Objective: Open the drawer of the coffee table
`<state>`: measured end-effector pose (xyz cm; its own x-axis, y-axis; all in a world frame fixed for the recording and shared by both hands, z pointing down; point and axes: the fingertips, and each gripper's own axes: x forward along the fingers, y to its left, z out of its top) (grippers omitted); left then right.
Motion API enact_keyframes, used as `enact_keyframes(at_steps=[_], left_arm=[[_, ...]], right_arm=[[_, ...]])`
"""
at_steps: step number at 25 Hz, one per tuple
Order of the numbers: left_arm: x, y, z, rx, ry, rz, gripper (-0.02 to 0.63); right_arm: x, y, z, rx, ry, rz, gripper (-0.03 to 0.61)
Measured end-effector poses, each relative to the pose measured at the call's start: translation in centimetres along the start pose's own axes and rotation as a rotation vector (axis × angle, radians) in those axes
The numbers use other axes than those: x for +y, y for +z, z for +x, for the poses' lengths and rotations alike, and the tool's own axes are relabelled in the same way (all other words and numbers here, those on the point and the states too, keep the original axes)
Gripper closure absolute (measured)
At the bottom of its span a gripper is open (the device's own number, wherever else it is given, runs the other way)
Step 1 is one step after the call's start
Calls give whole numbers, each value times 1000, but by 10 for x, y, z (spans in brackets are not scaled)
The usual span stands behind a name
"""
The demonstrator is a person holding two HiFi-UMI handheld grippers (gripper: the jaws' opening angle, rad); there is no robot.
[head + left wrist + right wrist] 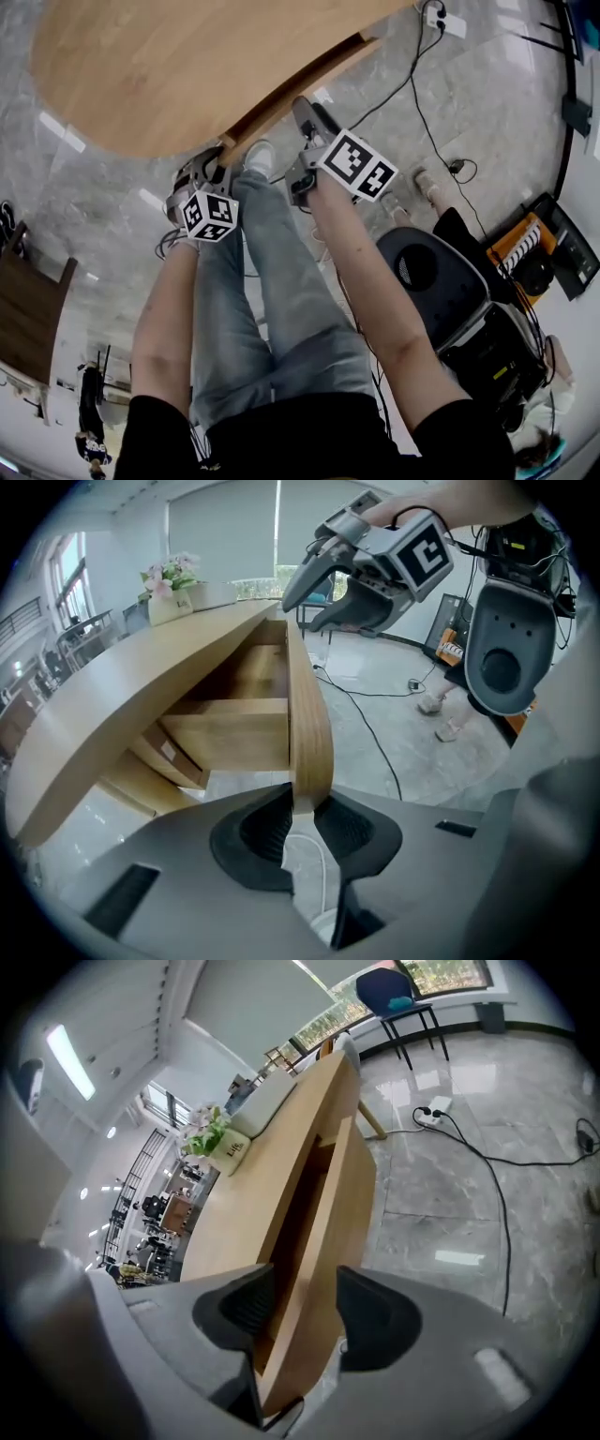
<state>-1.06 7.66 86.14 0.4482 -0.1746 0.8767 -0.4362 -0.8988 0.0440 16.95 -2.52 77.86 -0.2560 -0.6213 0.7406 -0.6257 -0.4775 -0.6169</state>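
1. Status: the drawer (234,728) is partly out from under the counter (141,66). The pull looks begun, with travel likely left.
2. The left gripper (302,822) has its fingers pinched on the near end of the drawer front (309,714). The right gripper (302,1312) has its fingers wide apart, straddling that front without clamping it.
3. Only the left gripper view shows the drawer's inside. The head view shows just its front edge at the counter.

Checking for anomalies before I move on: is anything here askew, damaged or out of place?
Nothing stands out. The drawer front is pulled partly out and looks undamaged. The left gripper is clamped on its edge, and the right gripper is open astride it. A loose cable runs nearby.
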Motion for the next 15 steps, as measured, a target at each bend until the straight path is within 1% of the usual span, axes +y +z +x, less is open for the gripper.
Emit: enact_keyframes(at_steps=[4, 7, 12, 15], left_arm=[[-1, 0, 0, 8, -13, 12, 531], [-2, 0, 1, 10, -12, 16, 531], [1, -1, 0, 14, -1, 16, 531], [1, -2, 0, 22, 1, 25, 531]], right_arm=[[-6, 1, 21, 58, -24, 47, 377], [-10, -1, 32, 96, -43, 46, 385], [-12, -1, 41, 111, -66, 31, 392], [-12, -2, 39, 117, -95, 39, 417]])
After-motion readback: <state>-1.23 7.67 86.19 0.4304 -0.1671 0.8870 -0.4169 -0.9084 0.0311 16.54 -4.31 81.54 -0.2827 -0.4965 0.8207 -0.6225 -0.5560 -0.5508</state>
